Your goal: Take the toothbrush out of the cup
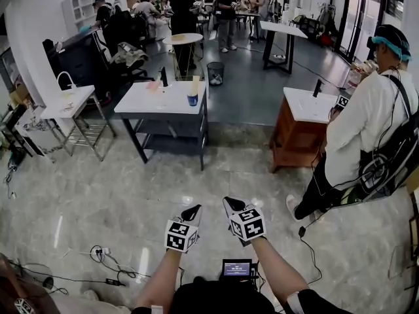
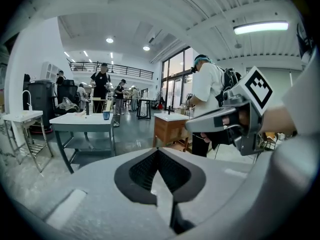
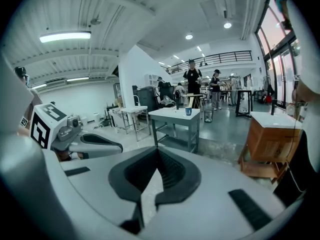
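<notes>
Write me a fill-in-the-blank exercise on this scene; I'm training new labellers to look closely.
1. The cup on the grey-legged table is ____ in colour.
2. The jaws of the left gripper and the right gripper are both ____, with nothing between them.
3. In the head view, the person in the white shirt stands at the picture's ____ side, by a wooden cabinet.
Missing words: blue; shut; right.

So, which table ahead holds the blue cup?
The dark-legged table in the middle; the blue cup stands near its right end. The wooden cabinet and the wire-legged table have none.
</notes>
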Demonstrator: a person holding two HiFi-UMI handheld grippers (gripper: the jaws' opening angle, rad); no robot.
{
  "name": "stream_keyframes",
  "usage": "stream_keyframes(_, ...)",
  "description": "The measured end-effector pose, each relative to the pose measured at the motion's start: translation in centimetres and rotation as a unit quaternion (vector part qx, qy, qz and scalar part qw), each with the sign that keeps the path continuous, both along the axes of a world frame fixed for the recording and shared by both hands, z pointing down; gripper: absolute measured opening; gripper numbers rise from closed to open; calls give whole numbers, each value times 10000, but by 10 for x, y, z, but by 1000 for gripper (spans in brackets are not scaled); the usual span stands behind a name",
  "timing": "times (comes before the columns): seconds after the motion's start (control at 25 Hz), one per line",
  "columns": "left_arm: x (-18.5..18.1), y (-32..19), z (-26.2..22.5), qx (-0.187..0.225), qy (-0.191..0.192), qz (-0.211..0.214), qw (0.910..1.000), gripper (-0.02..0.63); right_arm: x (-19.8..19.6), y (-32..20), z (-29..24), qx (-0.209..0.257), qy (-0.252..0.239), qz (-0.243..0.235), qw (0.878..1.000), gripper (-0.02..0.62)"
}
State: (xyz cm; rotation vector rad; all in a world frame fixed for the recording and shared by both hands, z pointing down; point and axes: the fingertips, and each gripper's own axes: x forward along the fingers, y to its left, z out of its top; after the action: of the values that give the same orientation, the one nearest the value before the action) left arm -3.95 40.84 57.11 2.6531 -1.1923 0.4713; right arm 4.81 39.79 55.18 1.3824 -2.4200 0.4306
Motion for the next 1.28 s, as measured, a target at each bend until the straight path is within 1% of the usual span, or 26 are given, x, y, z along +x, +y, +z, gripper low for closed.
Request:
stream_keyframes(0.28,17,-5,6,7,-63,-130,9999,9,19,-10,7,9,-17,-100,9999,9)
stream_keyframes(0.6,17,-34,21,-141,-116,-164,9997,9,26,-40,21,-148,-3,-123,9998,9)
stream_keyframes(0.88,-2,-108,38,-236,-93,-99,9996,9,13,-108,34,-221,39,-8,9997,9)
stream_keyframes(1.12,-18,-183,34,-246,-30,128,9996,9,-2,-182,27,-239,110,224,9994,9)
stream_keyframes(1.28,-31,-220,37,-266,-45,237,9994,9,-13,-215,29,-246,156,305,9991,9)
